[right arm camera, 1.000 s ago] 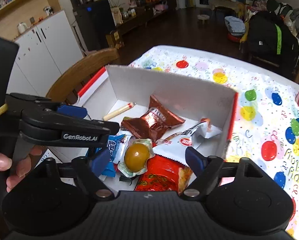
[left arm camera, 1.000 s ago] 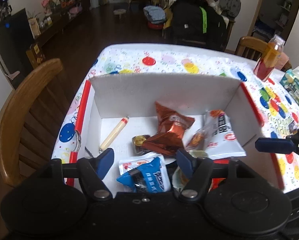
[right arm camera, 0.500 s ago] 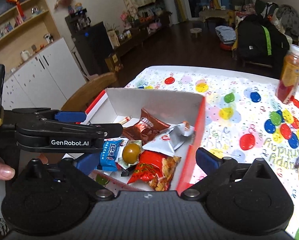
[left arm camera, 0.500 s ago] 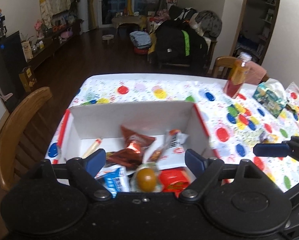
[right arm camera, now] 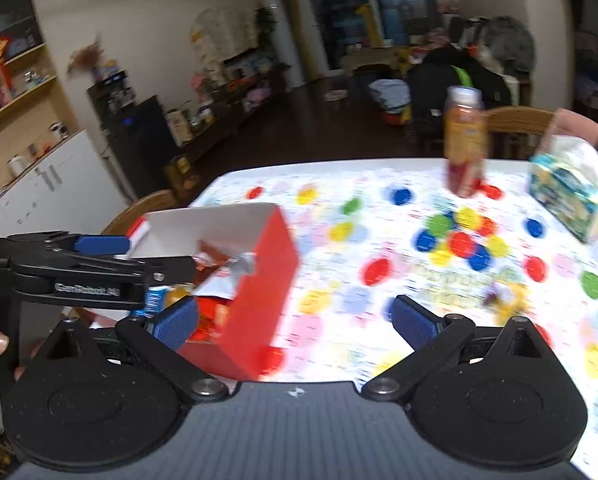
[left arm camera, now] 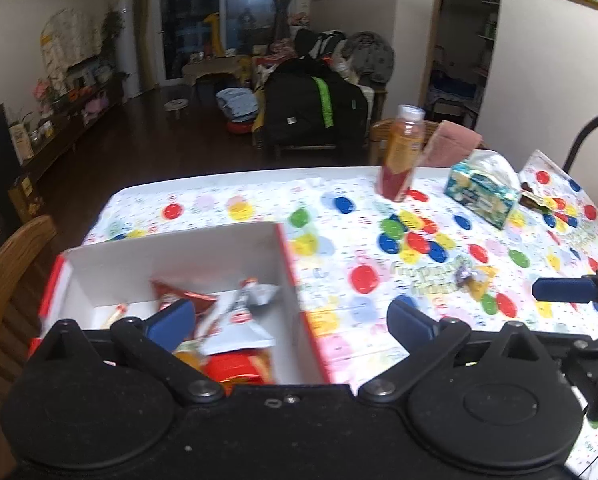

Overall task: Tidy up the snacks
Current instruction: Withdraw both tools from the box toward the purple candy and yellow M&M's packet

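Balloon-print tabletop (left arm camera: 379, 208) is filling both views now that both tongs are swinging away from the box (left arm camera: 179, 256) of snacks (left arm camera: 239, 312) at 9 o'clock. Left tongs (left arm camera: 291, 320) and right tongs (right arm camera: 295, 320) are gaping empty; a loose candy (left arm camera: 473, 278) at 2 o'clock looks next.

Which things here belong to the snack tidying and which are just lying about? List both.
For the job:
- red and white cardboard box holding snack packets
- small wrapped sweets loose on the tablecloth
- open left gripper, open right gripper

Lying about:
- orange and red drink bottle
- blue-green tissue pack
- wooden chair
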### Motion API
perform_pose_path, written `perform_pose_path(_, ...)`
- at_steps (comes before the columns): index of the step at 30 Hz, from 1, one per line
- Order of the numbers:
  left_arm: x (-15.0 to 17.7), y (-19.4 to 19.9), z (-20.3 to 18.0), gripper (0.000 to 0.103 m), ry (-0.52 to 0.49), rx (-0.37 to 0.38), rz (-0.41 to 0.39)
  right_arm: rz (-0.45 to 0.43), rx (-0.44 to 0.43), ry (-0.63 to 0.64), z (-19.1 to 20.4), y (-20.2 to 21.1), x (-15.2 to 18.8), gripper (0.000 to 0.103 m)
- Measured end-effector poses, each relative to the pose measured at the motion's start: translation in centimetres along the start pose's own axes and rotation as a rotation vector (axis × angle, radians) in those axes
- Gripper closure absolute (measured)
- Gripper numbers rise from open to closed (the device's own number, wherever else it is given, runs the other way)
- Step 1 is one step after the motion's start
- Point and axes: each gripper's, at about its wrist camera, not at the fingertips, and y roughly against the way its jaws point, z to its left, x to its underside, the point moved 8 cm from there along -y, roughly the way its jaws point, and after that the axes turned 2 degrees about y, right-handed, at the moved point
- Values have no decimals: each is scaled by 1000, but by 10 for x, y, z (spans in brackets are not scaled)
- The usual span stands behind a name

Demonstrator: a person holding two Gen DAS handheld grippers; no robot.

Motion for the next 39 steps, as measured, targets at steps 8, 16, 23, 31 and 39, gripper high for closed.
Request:
perform_pose_path(8,-2,-17,-69,0,-31,69,4,-35,84,-65,-84,33,12,0)
perform_pose_path(16,-8,-50,-134,0,-54,102,14,-5,192,-98,-157,46,22,0)
perform_pose_path(23,-6,-98,-168,0,-78,76,62,24,197,-117,-204,35,30,0)
perform_pose_path(31,0,-152,-186,1,-89,36,145,89,170,-35,-226,0,38,1)
perform_pose_path(39,12,-201,-196,12,-91,27,251,169,144,60,-234,-51,43,7)
